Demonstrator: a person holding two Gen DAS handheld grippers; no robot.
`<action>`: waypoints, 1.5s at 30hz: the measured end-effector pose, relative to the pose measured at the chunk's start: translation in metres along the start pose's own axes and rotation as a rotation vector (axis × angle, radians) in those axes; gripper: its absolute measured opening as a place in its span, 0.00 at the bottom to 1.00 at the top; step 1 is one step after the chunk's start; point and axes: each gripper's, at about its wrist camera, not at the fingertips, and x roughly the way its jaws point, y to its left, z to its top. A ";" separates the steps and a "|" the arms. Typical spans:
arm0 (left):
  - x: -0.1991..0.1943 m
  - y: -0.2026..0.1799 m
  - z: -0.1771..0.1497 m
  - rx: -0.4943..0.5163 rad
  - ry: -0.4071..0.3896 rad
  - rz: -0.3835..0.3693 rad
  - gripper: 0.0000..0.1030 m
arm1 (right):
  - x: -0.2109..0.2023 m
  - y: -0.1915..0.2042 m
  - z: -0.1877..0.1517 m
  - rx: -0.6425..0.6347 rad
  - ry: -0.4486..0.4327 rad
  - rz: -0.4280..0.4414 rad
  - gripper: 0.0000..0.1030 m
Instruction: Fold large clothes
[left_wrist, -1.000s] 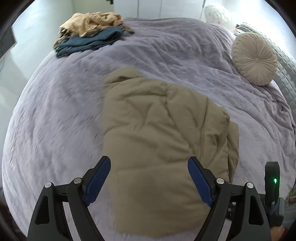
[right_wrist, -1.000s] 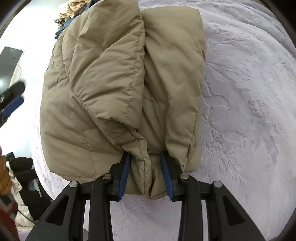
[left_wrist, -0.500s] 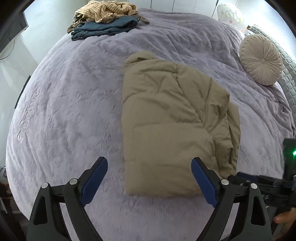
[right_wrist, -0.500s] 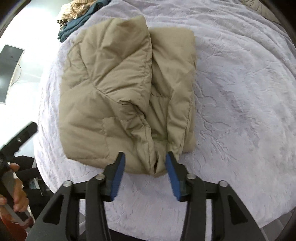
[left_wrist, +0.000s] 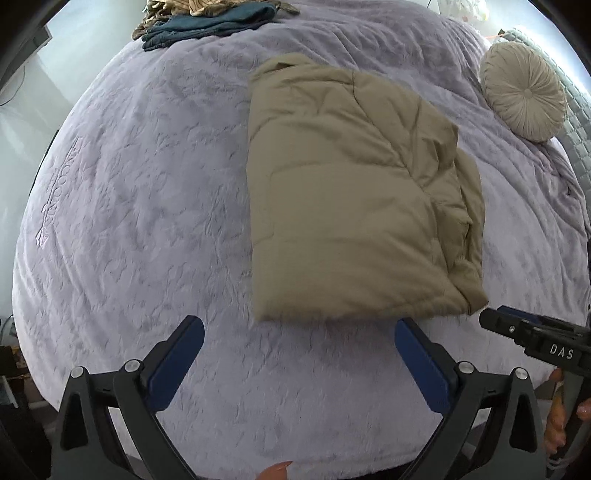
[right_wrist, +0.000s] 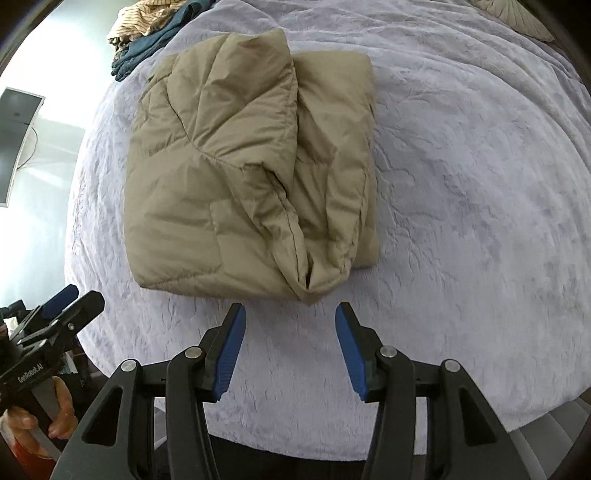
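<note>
A tan puffer jacket (left_wrist: 347, 206) lies folded into a thick rectangle on the lilac bedspread (left_wrist: 129, 221). My left gripper (left_wrist: 299, 326) hovers just short of its near edge. Its jaws are opening wide and hold nothing. In the right wrist view the jacket (right_wrist: 236, 177) shows its bunched right side, with loose folds ending in a point. My right gripper (right_wrist: 290, 310) hangs above the bedspread (right_wrist: 461, 184) just in front of that point, open, with nothing between its blue pads (right_wrist: 229, 350).
A pile of striped and teal clothes (left_wrist: 207, 18) sits at the bed's far left corner. A round pleated cushion (left_wrist: 524, 92) rests at the far right. A screen (right_wrist: 14, 140) stands on the floor left of the bed. A person's hand (right_wrist: 22, 421) grips the left tool's handle.
My right gripper let go of the jacket's bunched fold, opened and rose back. My left gripper pulled back off the jacket toward the near bed edge and spread wider.
</note>
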 end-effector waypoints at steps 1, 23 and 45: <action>0.000 0.000 -0.001 0.000 0.005 0.004 1.00 | 0.000 -0.001 -0.002 0.007 0.003 -0.002 0.55; -0.079 0.003 0.017 -0.048 -0.195 0.062 1.00 | -0.100 0.029 0.007 0.005 -0.399 -0.182 1.00; -0.152 0.007 0.034 -0.092 -0.392 0.099 1.00 | -0.161 0.091 0.019 -0.134 -0.558 -0.222 1.00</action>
